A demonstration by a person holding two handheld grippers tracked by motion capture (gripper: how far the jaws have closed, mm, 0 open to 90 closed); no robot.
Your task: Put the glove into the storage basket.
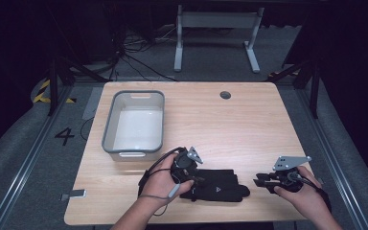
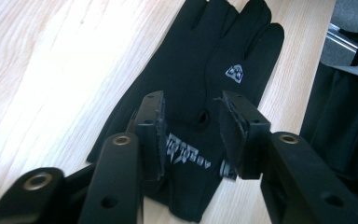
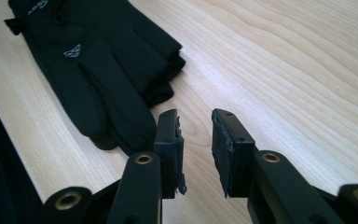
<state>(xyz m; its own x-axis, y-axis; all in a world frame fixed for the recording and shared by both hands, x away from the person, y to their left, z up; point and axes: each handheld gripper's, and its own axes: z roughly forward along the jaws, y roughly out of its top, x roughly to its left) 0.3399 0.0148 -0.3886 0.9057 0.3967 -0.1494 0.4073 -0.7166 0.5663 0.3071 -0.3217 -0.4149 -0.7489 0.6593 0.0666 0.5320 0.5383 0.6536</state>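
Gloves (image 1: 215, 185): black, flat on desk (image 1: 249, 124), near edge
Left tool (image 2: 191, 126): spread above cuff, gripping nothing
Right tool (image 3: 195, 140): spread, empty, just right of fingertips

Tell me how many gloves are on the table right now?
2, it seems: black gloves stacked at the near edge between the grippers. The top glove shows fully; a second glove's fingers peek out beneath it. More could be hidden underneath.
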